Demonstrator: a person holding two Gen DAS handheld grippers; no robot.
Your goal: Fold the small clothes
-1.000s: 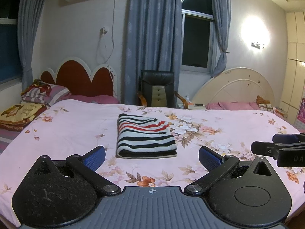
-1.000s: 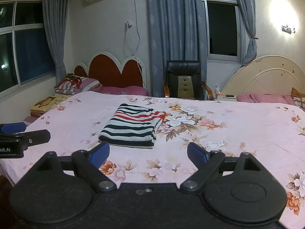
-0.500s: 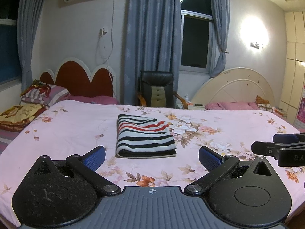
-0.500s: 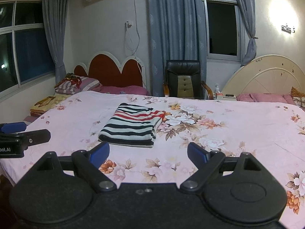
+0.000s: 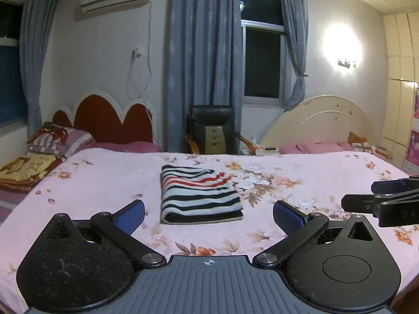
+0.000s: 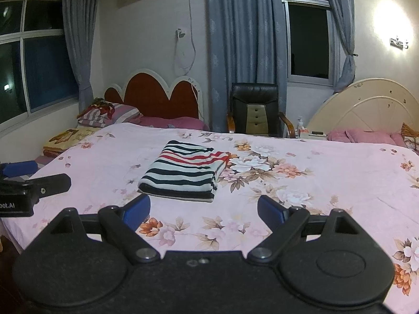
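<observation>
Left wrist view: the left gripper hangs low over a bed with a pink flowered bedspread. Its two blue-padded fingers are spread wide with nothing between them. Ahead, near the middle of the bed, lies a striped garment, black, white and red, folded into a neat, flat rectangle. It is apart from the fingers, clear of both pads. At the right edge, the right gripper shows side-on, also over the bedspread and well apart from the garment.

Right wrist view: the right gripper is released too, fingers wide, nothing held. The striped garment lies ahead and slightly left, its layered edge facing the camera. The left gripper juts in at the left edge.

Judging from this, the fold looks finished, with edges stacked evenly. The step in hand seems to be letting go and drawing back. To do it well, keep both sets of fingers spread and lift away without brushing the near edge, since soft cloth shifts easily. If another fold or tidy is wanted, pinch only the corner layers and press lightly.
</observation>
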